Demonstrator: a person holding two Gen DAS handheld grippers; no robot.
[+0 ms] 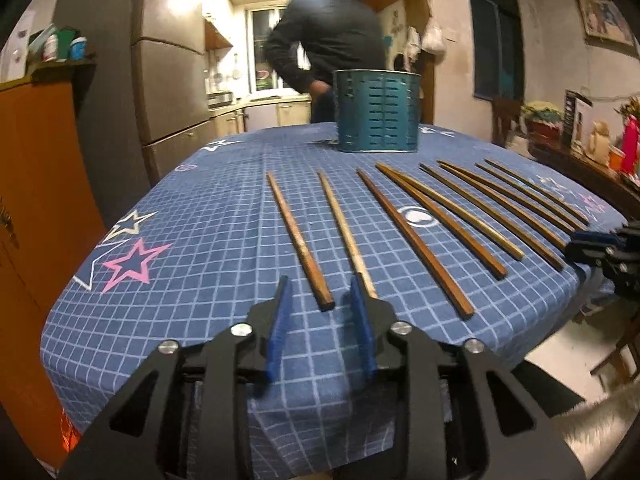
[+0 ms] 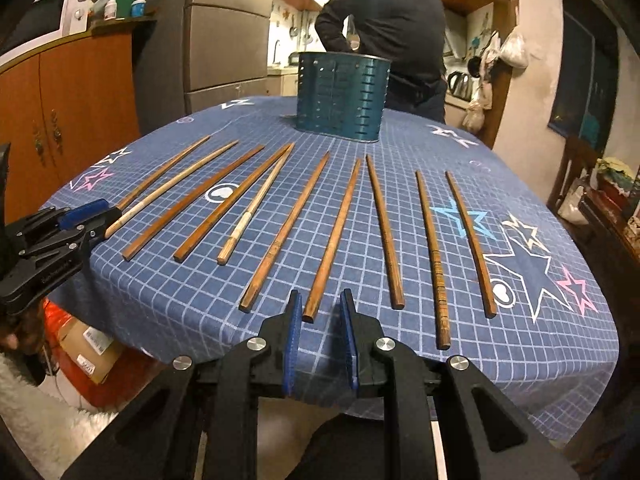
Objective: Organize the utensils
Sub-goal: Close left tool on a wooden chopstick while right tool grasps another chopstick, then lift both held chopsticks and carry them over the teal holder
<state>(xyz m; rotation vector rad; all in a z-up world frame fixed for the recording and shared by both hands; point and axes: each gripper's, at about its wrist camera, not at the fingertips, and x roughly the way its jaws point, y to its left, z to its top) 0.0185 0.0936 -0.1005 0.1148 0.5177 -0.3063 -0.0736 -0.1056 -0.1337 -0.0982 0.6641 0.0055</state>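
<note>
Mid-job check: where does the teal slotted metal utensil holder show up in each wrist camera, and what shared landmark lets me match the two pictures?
Left wrist view: teal slotted metal utensil holder stands upper centre, at the table's far edge, beyond the chopstick row.
Right wrist view: the same holder stands upper centre, slightly left of the middle, again behind the chopsticks.
Shared landmark: the white circle printed on the blue grid tablecloth, lying among the chopsticks.

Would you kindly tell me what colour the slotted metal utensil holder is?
The slotted metal utensil holder is teal blue, clearest in the left wrist view.
</note>
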